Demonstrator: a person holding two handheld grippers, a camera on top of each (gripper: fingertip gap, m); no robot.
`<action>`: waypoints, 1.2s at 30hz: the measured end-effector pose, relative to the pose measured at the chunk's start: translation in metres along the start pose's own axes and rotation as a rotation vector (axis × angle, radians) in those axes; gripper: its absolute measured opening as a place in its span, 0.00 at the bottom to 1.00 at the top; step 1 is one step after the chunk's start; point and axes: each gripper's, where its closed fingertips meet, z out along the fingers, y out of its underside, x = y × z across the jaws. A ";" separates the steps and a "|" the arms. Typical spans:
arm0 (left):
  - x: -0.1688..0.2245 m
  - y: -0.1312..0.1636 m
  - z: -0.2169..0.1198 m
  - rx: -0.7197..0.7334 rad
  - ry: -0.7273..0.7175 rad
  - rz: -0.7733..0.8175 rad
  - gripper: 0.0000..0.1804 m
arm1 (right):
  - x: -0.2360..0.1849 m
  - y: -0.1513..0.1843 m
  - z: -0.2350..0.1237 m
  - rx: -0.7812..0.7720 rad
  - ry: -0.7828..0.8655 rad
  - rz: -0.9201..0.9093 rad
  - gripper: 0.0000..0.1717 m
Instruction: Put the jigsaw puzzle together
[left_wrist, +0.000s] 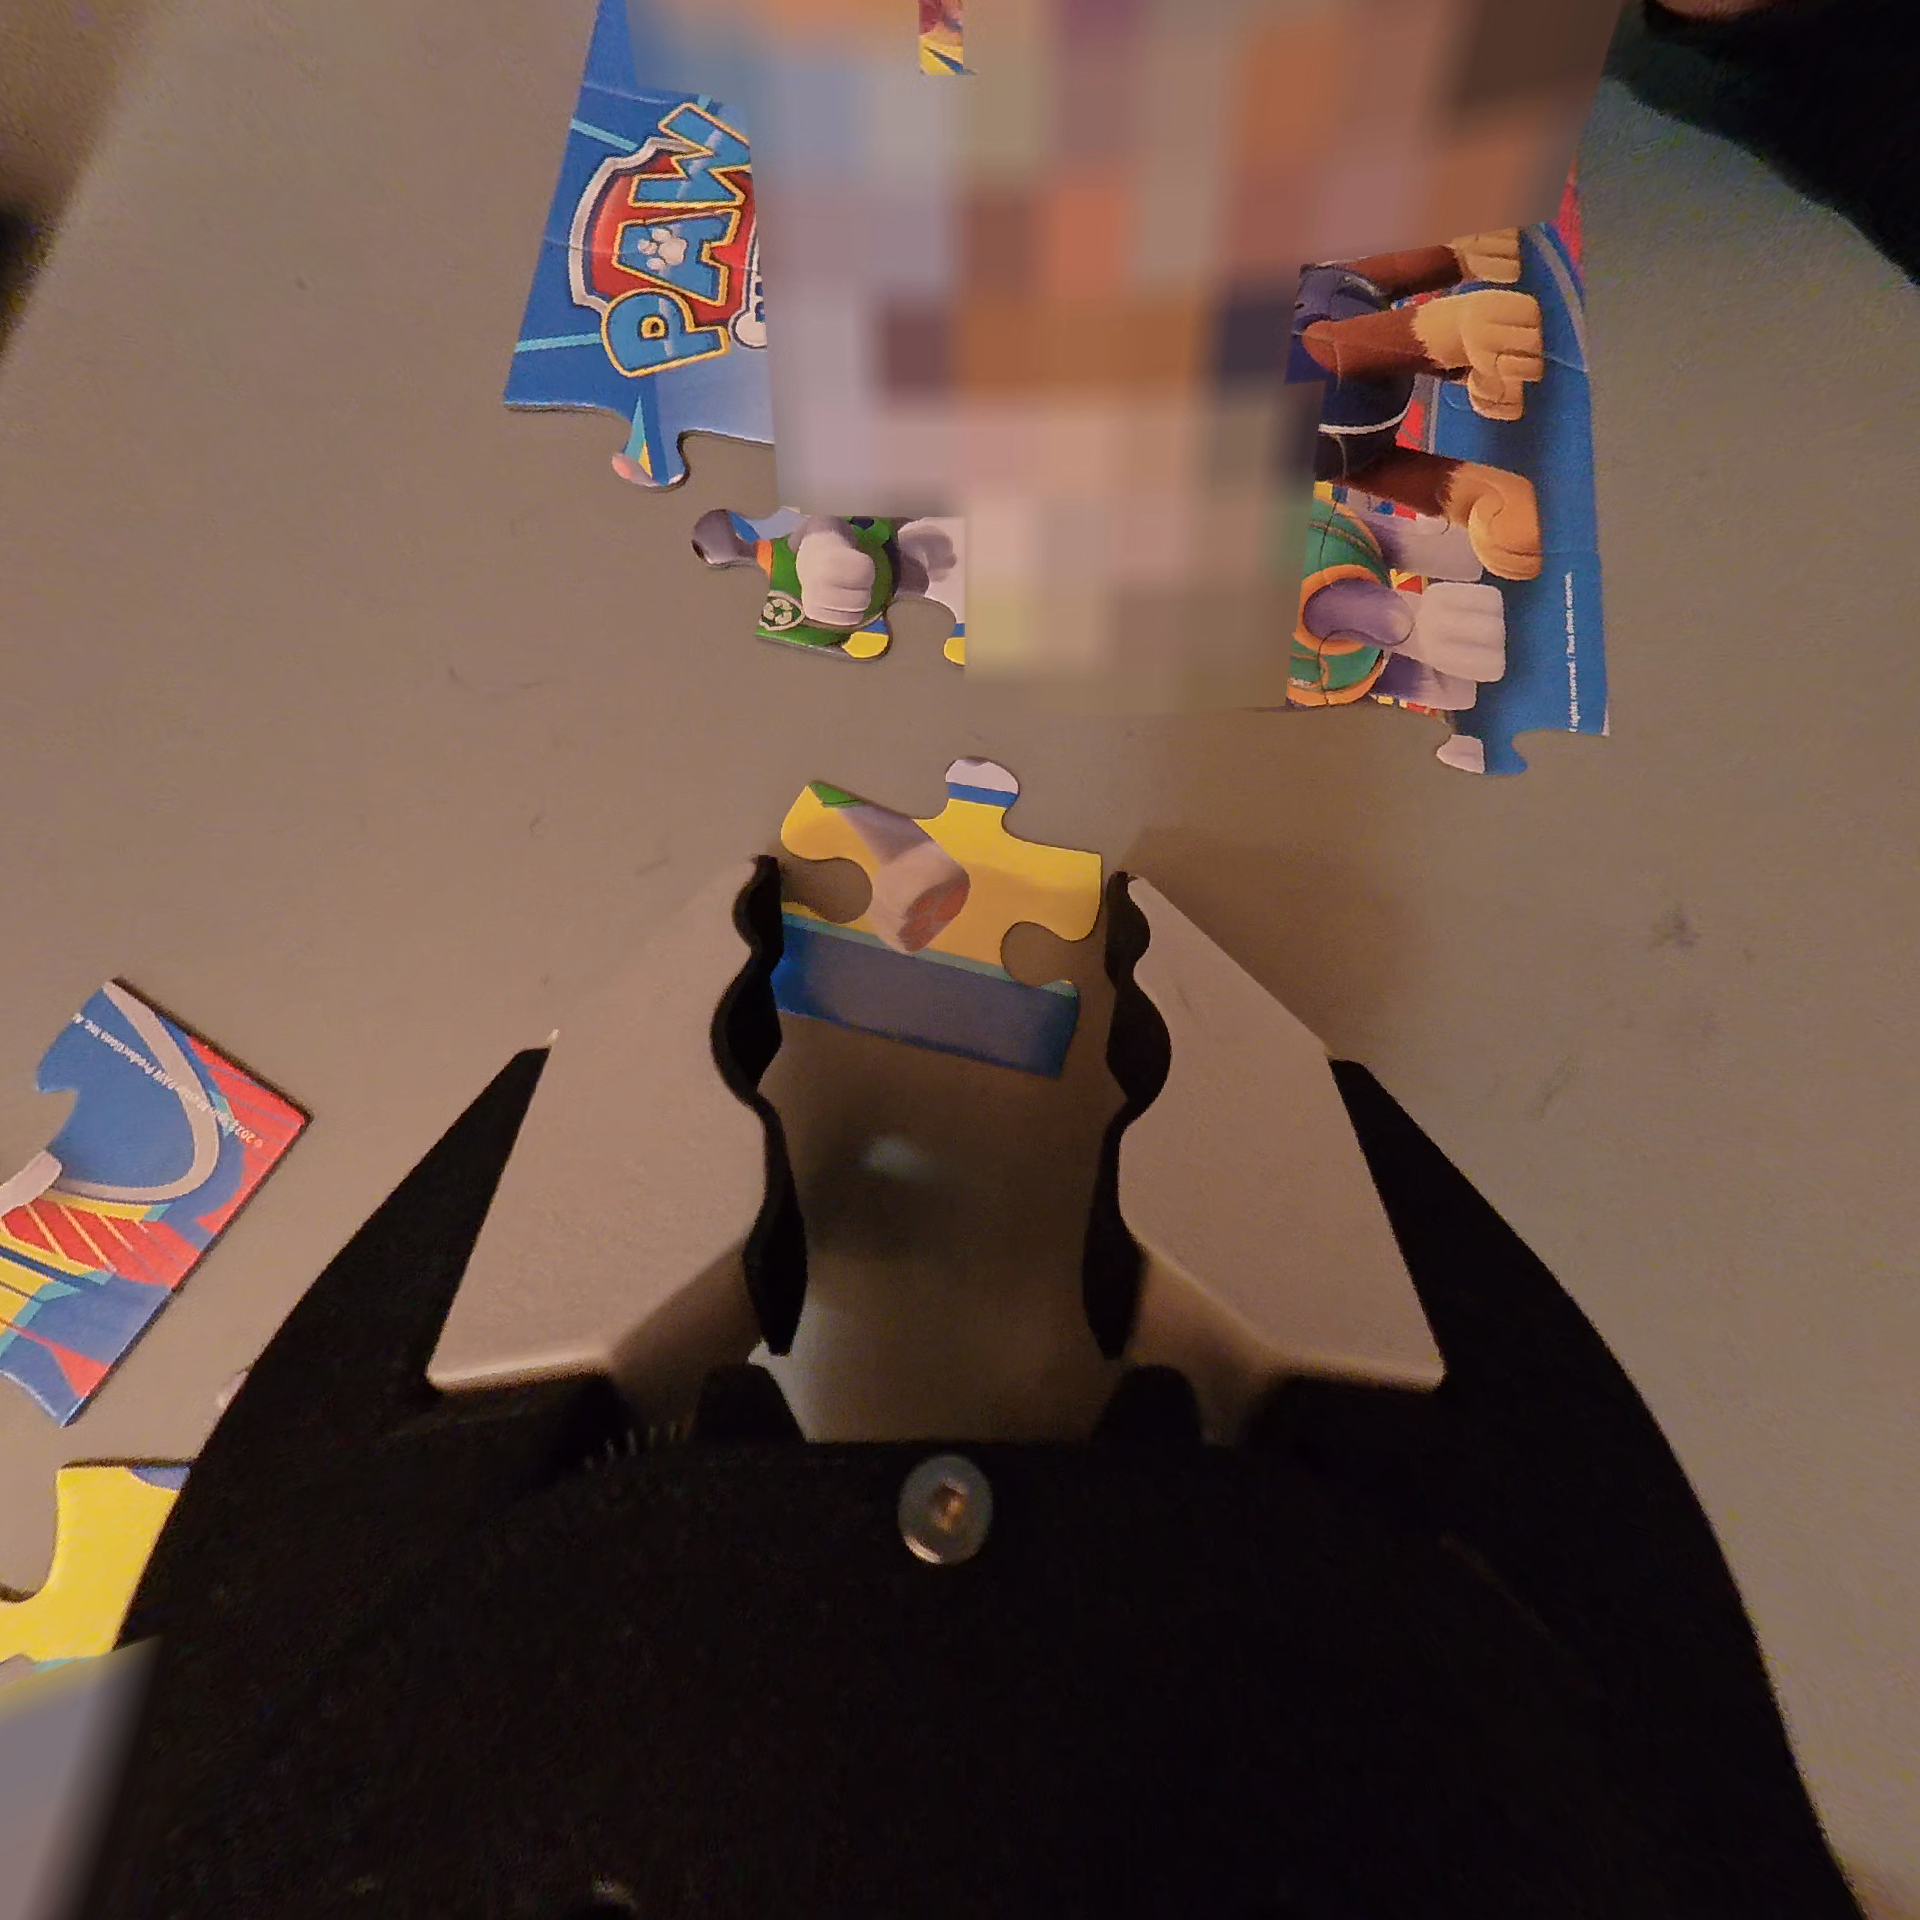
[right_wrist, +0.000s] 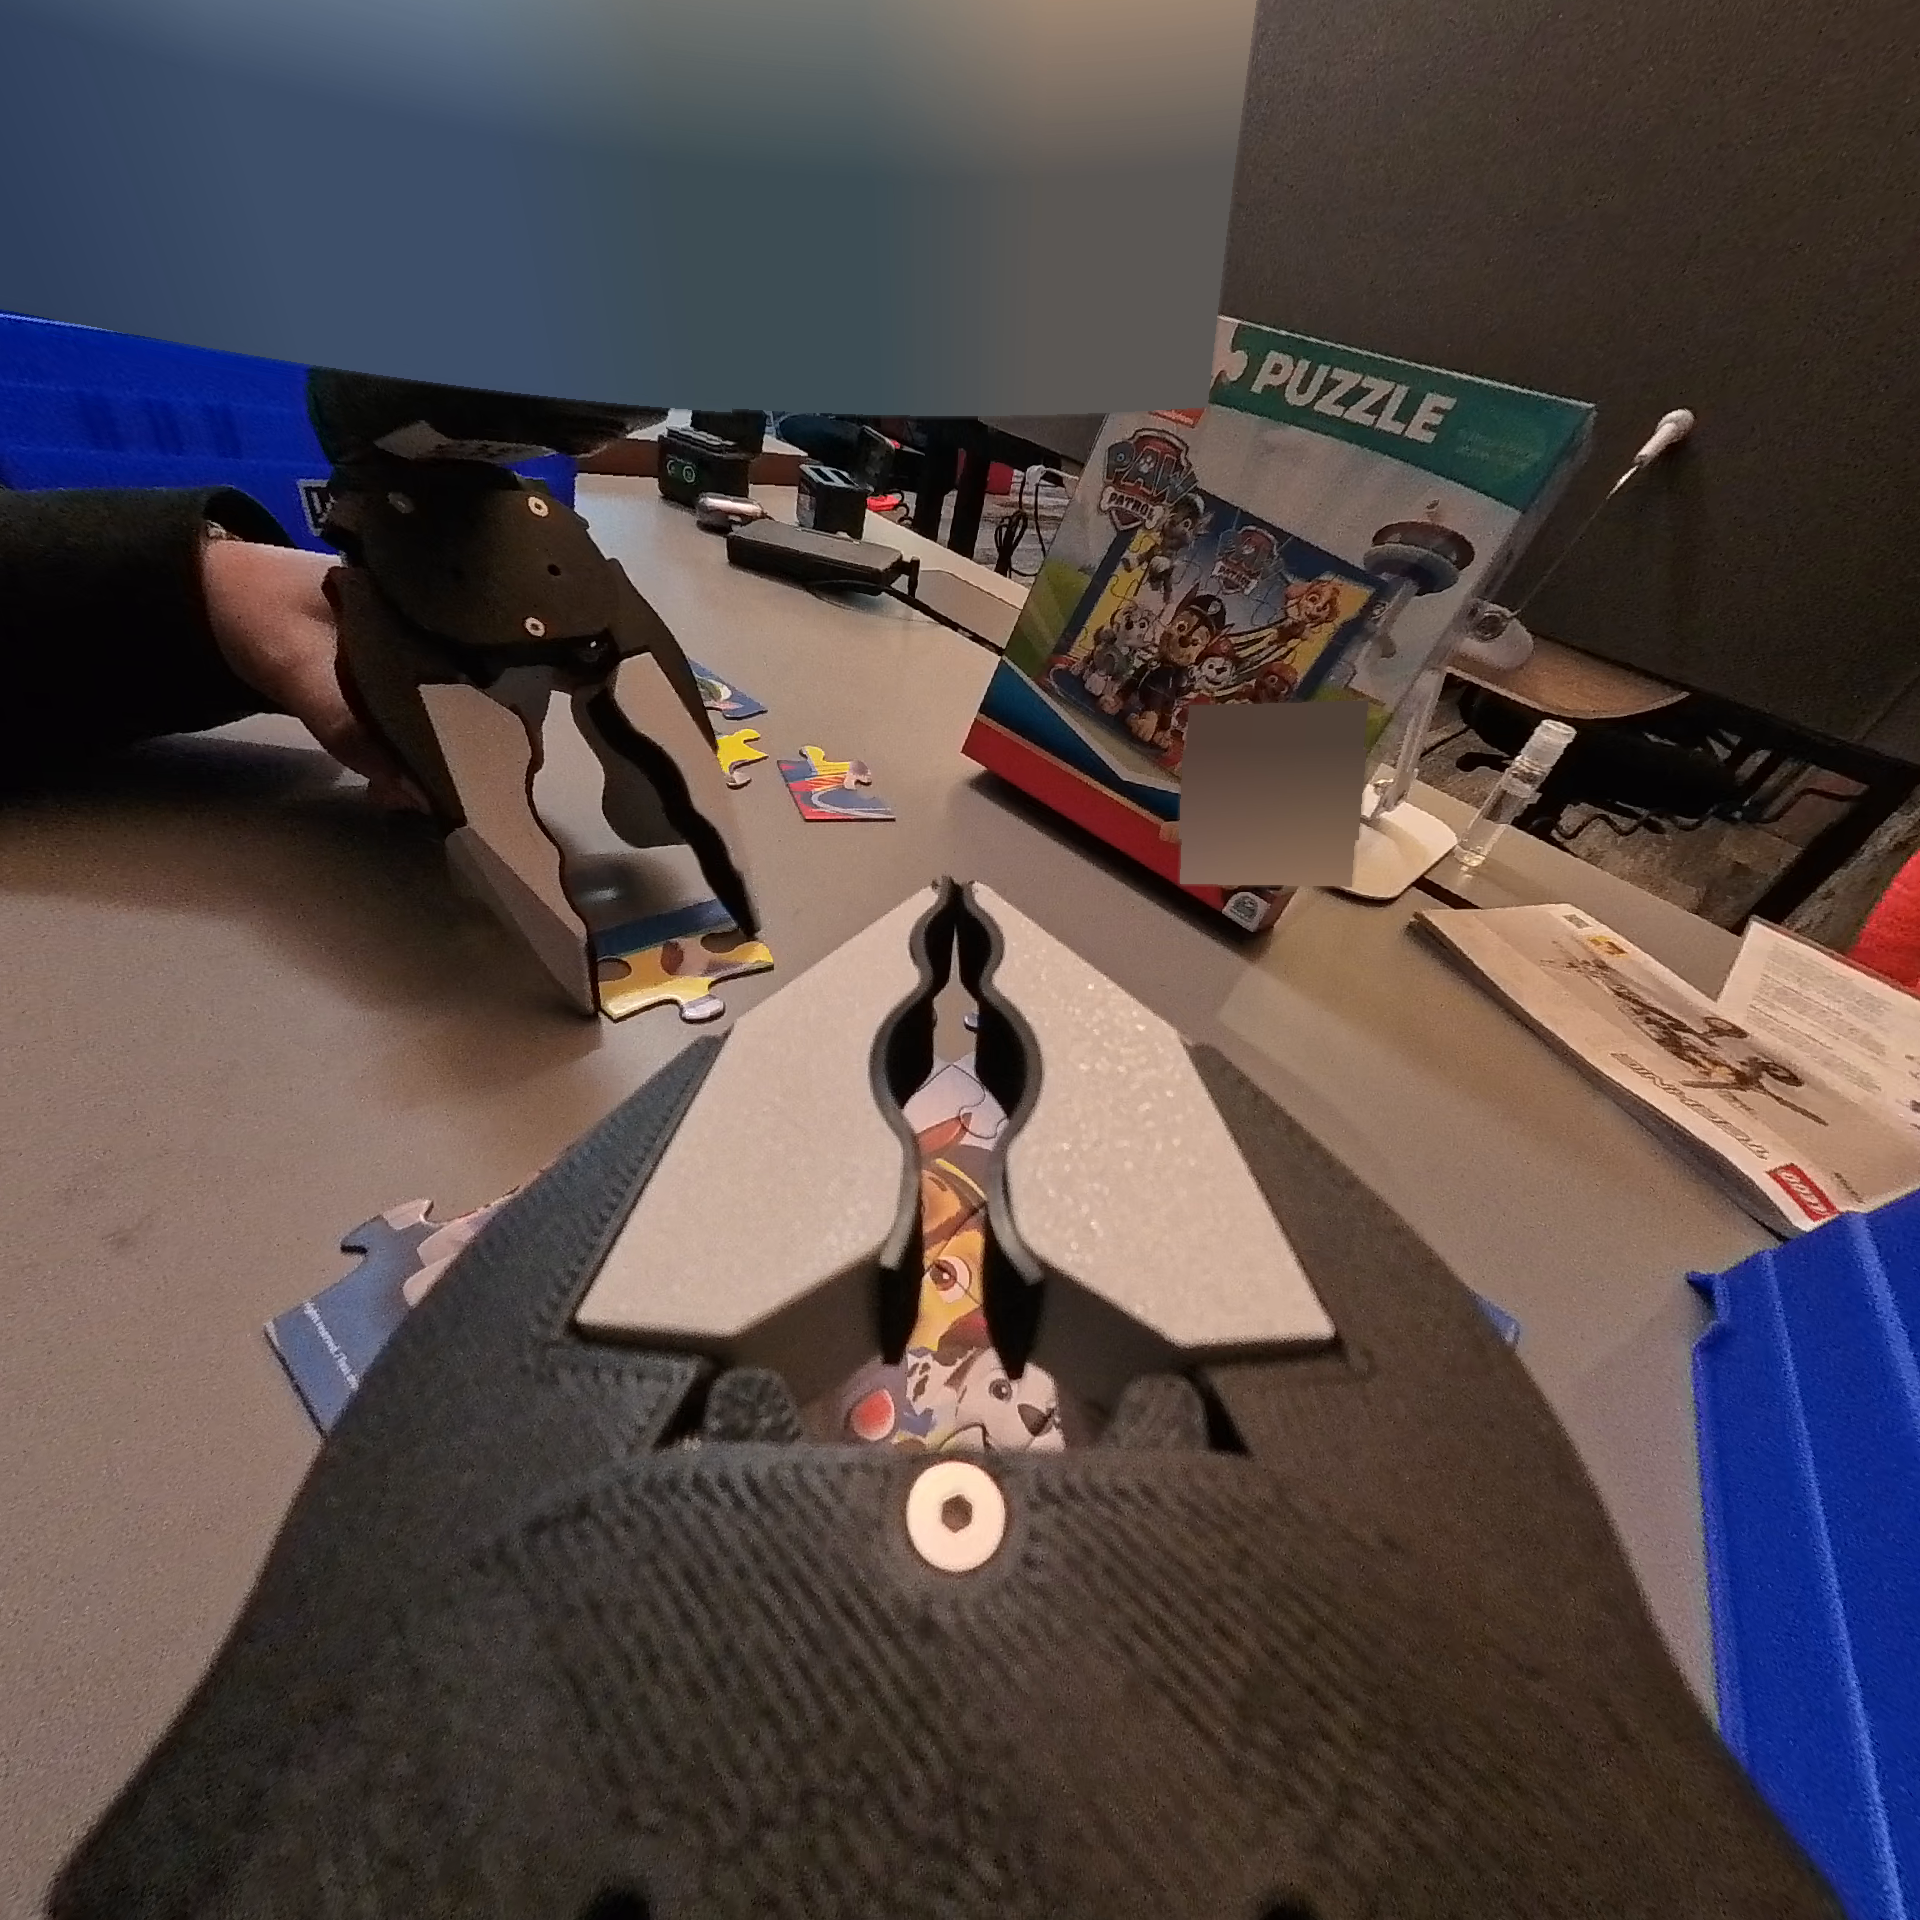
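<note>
LEFT FINGERS: left gripper (left_wrist: 940, 883) open, straddling yellow-blue puzzle piece (left_wrist: 935, 935) flat on desk (left_wrist: 312, 727); contact unclear.
RIGHT FINGERS: right gripper (right_wrist: 956, 894) closed, empty.
RIGHT VIEW ONLY: puzzle box (right_wrist: 1299, 582), upper right.
HIDDEN: assembled puzzle (right_wrist: 956, 1195) mostly covered.

The right gripper (right_wrist: 954, 888) hovers low over the grey table (right_wrist: 260, 1091), its fingertips closed together with nothing between them. Beneath it lies an assembled stretch of puzzle (right_wrist: 951, 1195), glimpsed through the jaw gap. Off to the left, the left gripper (right_wrist: 670, 956) stands tips-down, jaws spread around a yellow and blue puzzle piece (right_wrist: 675, 961) lying flat; whether the pads press on it I cannot tell. Two loose pieces (right_wrist: 831, 784) lie beyond. The puzzle box (right_wrist: 1278, 582) stands upright to the right, a booklet (right_wrist: 1662, 1039) near it.
</note>
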 end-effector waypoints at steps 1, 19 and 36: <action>0.001 0.000 0.000 0.000 0.003 0.001 0.32 | 0.000 0.000 0.000 0.000 0.000 0.000 0.00; 0.009 -0.007 0.007 0.016 0.007 0.014 0.23 | -0.001 0.000 0.000 -0.003 0.000 -0.005 0.00; 0.003 -0.022 0.010 0.072 -0.031 -0.046 0.23 | -0.001 0.001 0.001 -0.007 -0.001 -0.008 0.00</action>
